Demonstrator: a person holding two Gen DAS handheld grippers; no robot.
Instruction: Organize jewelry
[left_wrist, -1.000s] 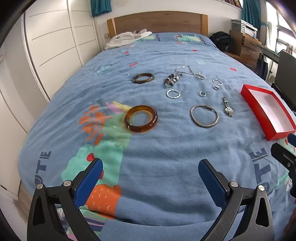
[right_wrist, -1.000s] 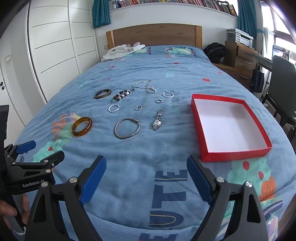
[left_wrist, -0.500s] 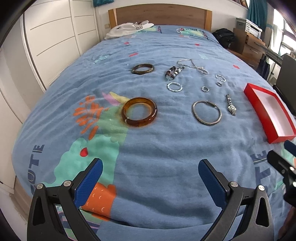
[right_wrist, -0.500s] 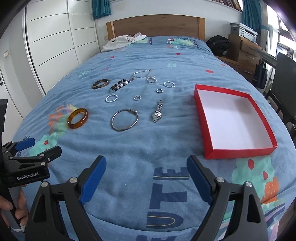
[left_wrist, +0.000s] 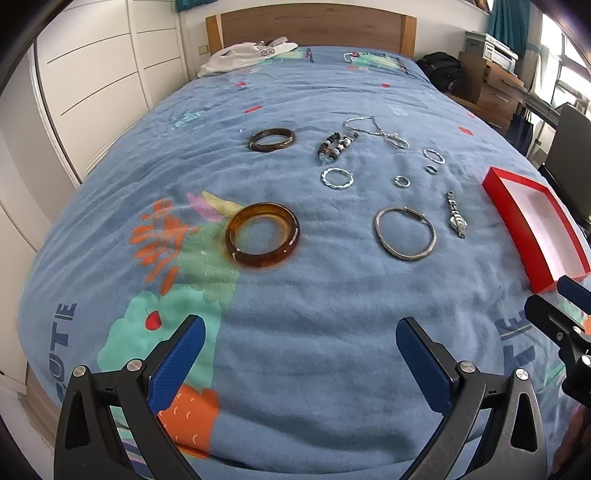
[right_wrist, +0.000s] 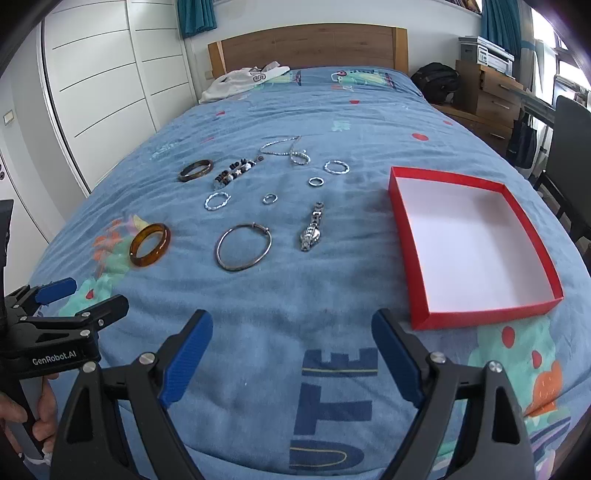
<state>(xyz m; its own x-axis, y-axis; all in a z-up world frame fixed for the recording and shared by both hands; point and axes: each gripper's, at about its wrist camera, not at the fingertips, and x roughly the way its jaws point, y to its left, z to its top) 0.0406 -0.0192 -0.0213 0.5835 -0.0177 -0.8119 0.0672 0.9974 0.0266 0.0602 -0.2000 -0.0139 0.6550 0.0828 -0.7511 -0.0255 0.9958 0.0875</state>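
Both of my tongs are spread wide and empty: the left gripper (left_wrist: 299, 339) hovers low over the blue bedspread (left_wrist: 314, 314) short of the amber bangle (left_wrist: 262, 234), and the right gripper (right_wrist: 291, 334) hangs near the foot of the bed beside the red box (right_wrist: 476, 242). I judge nothing is sorted yet, since the box's white floor is bare and every piece lies on the fleece.

The jewelry is laid out loosely in rows, each piece apart from its neighbours, which should let me pick one without dragging another. The amber bangle is thick, glossy and translucent, a rounded hoop lying flat on the printed patch. Further back sits a darker brown bangle (left_wrist: 272, 139), and to its right a string of dark and pale beads (left_wrist: 332, 147) and a thin silver chain (left_wrist: 373, 127) in a loose tangle. A thin silver bangle (left_wrist: 405, 233) and a small metal wristwatch (right_wrist: 313, 230) lie nearest the box. Two twisted wire hoops (left_wrist: 337, 178) (left_wrist: 434, 155) and two small rings (left_wrist: 402, 181) (left_wrist: 431, 169) fill the middle.

The box is shallow cardboard with low walls, open on top, placed to my right, I guess, so pieces drop in easily.
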